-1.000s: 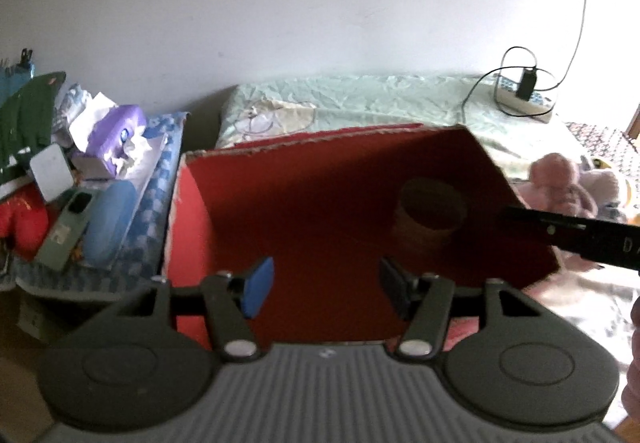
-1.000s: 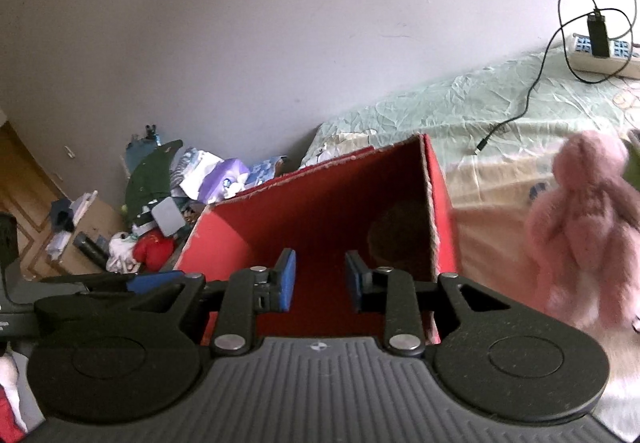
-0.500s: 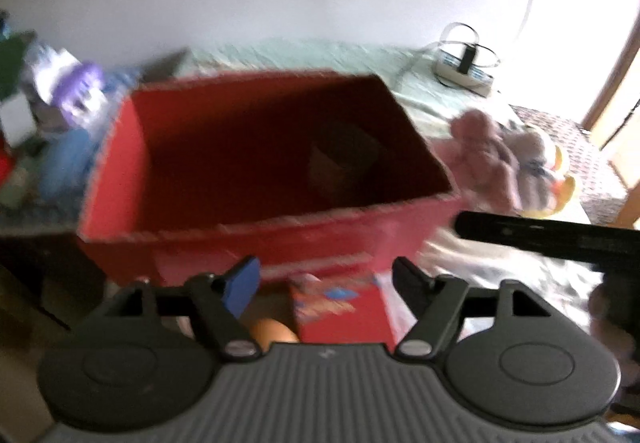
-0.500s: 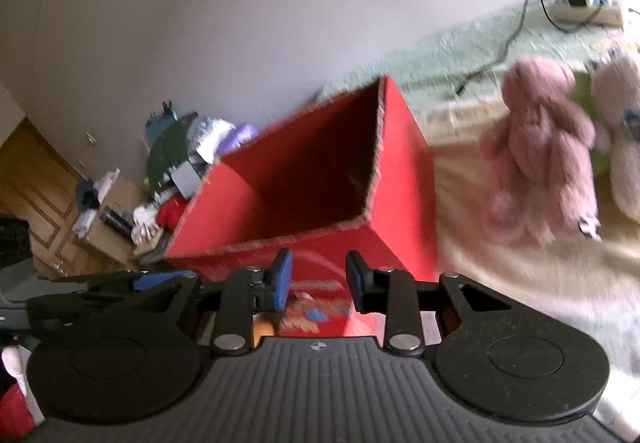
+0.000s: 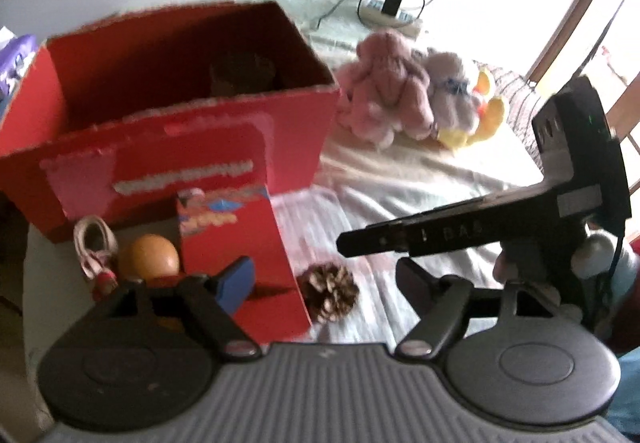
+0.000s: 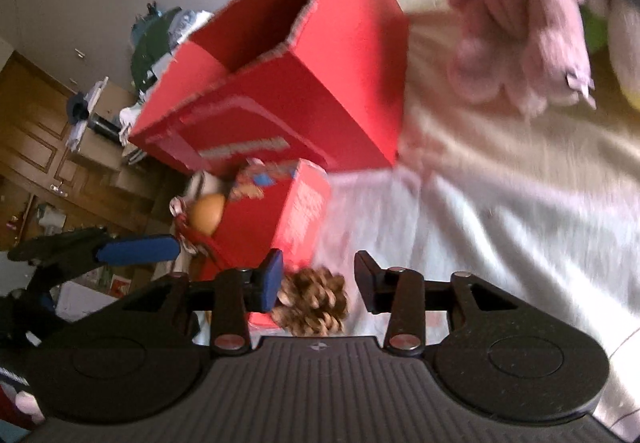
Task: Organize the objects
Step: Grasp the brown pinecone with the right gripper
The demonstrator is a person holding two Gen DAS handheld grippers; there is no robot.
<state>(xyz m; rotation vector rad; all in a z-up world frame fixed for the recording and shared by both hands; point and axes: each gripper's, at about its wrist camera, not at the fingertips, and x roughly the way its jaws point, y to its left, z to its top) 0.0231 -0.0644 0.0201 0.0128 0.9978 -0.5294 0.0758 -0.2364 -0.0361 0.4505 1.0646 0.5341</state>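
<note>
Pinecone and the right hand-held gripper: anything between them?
Nothing visible. The pinecone lies just ahead of the right hand-held gripper, whose jaws are opening with only bare sheet between. The small red box stands beside it on the left, not in the path.

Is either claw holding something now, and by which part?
No. The left claw is open and empty; the right claw is opening around the pine cone without gripping it.

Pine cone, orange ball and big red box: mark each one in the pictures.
pine cone point(image 5: 329, 297), left wrist view, middle of its scales.
orange ball point(image 5: 148, 257), left wrist view, centre of its rounded front.
big red box point(image 5: 200, 147), left wrist view, on its front wall.
</note>
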